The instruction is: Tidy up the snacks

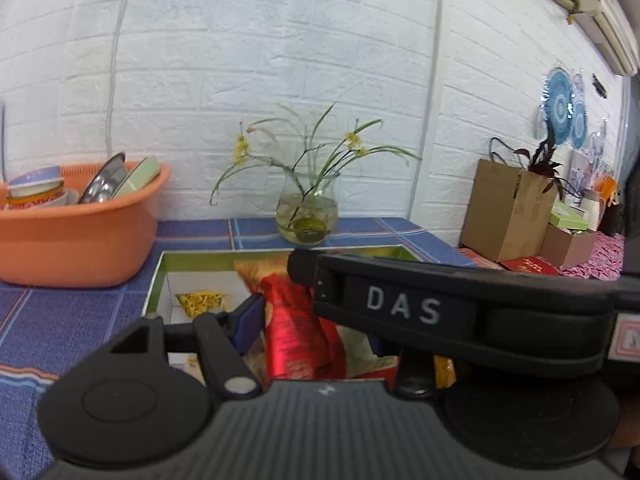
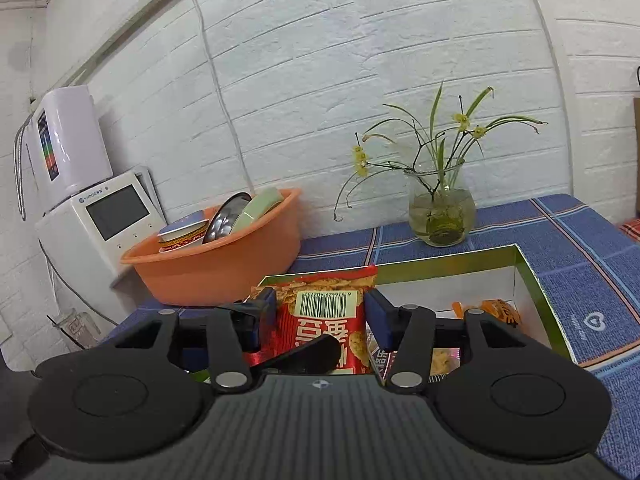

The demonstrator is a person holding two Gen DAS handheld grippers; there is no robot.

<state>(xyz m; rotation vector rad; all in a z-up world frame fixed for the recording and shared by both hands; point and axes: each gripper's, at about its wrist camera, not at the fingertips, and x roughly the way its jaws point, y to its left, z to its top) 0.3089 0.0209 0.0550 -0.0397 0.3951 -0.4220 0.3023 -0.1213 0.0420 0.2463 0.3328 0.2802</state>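
Jaws of right gripper (image 2: 320, 312) clamp red snack bag (image 2: 326, 316) over box (image 2: 536, 280).

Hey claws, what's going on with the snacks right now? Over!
Right claw closed on the red snack bag, upright over the box. Left claw beside it, grip unclear. Right claw's arm crosses the left view.

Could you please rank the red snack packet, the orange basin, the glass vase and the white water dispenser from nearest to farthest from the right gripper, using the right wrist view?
1. Red snack packet, between the right gripper fingers.
2. Orange basin, behind and left.
3. Glass vase, back right by the wall; water dispenser, far left: too close to call.
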